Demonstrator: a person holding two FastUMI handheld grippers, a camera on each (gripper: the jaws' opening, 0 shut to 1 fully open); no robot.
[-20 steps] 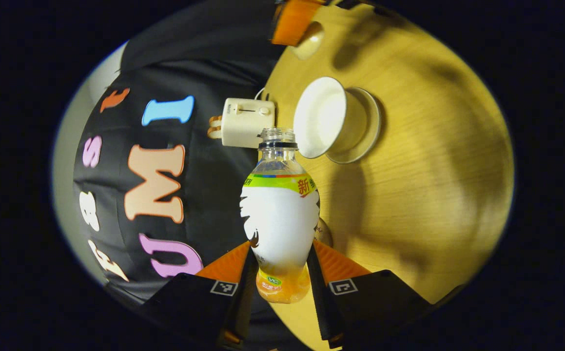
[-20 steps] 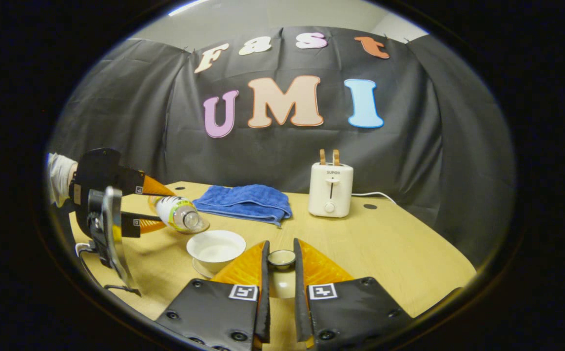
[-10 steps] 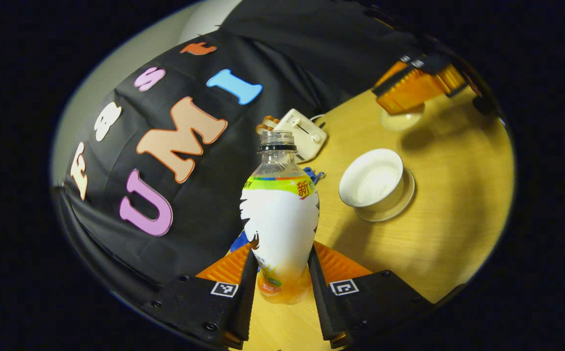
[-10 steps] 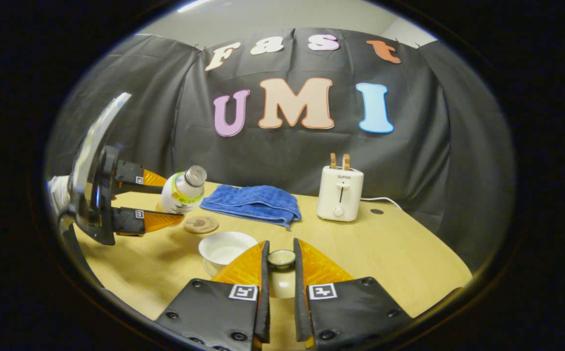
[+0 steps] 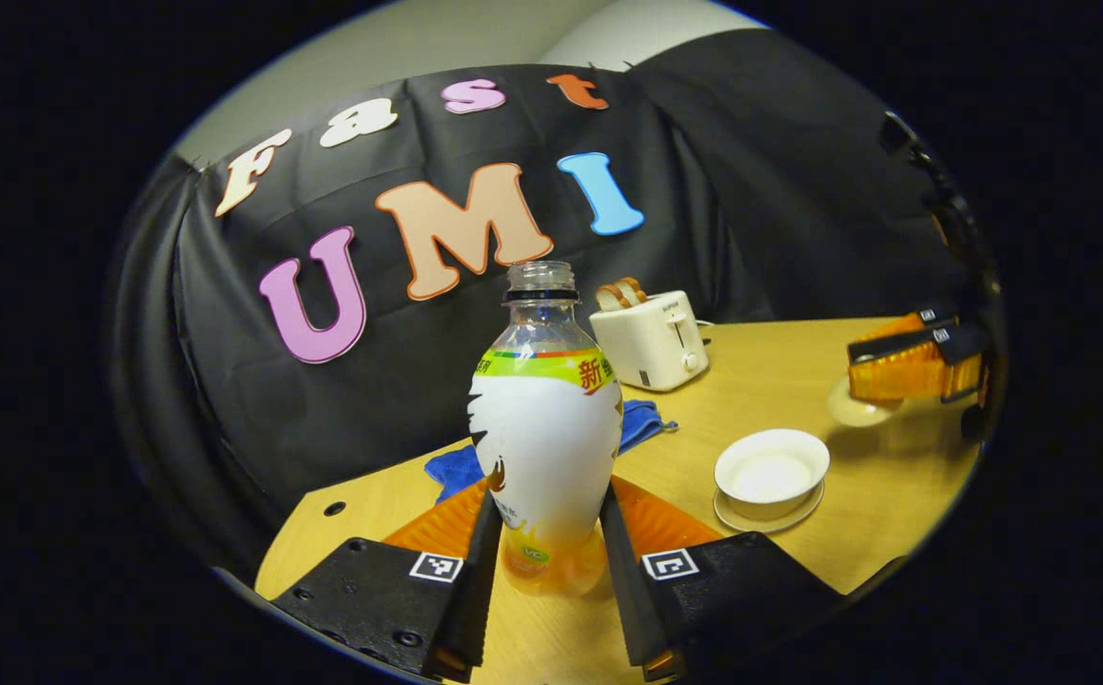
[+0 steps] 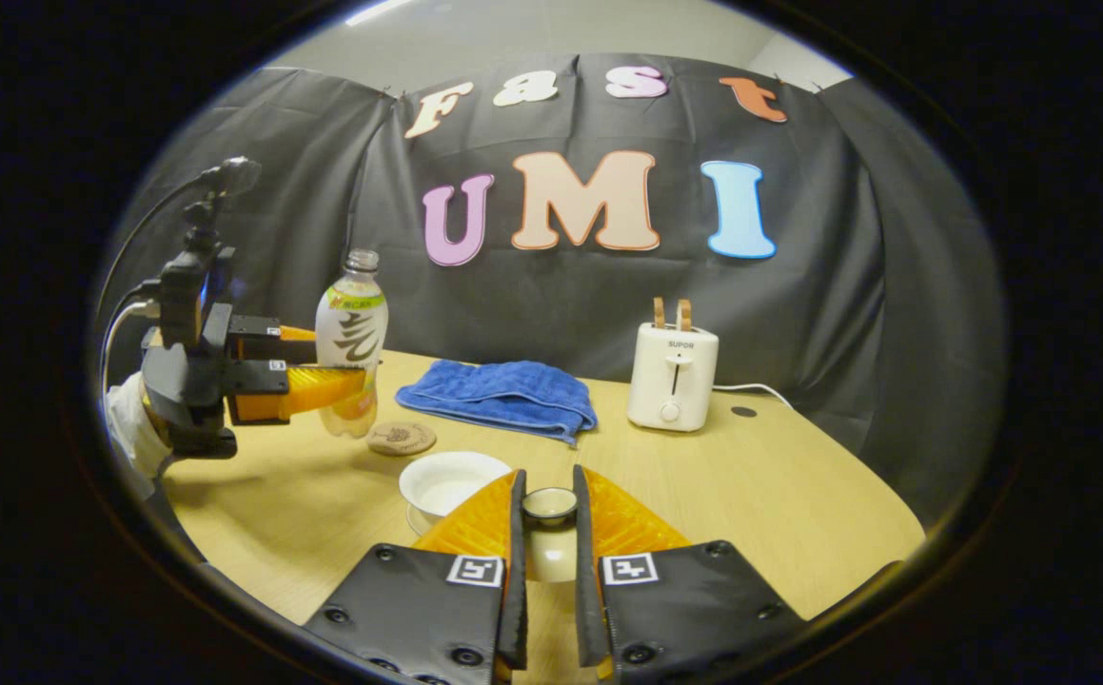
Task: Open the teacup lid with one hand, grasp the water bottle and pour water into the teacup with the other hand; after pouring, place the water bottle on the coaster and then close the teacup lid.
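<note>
My left gripper is shut on an uncapped water bottle with a white label, held upright above the wooden table. In the right gripper view that left gripper holds the bottle at the left, just left of a round brown coaster. The white teacup stands open on its saucer; in the right gripper view the teacup sits just left of my fingers. My right gripper is shut on the knob of the teacup lid; the left gripper view shows that gripper with the lid at the far right.
A white toaster with two slices in it stands at the back of the table, its cable running right. A folded blue towel lies behind the coaster and cup. A person's white sleeve shows behind the left gripper.
The left gripper has swung the bottle from tipped over the teacup back to upright, moving it away to the left near the coaster. The right gripper has kept still with the lid.
</note>
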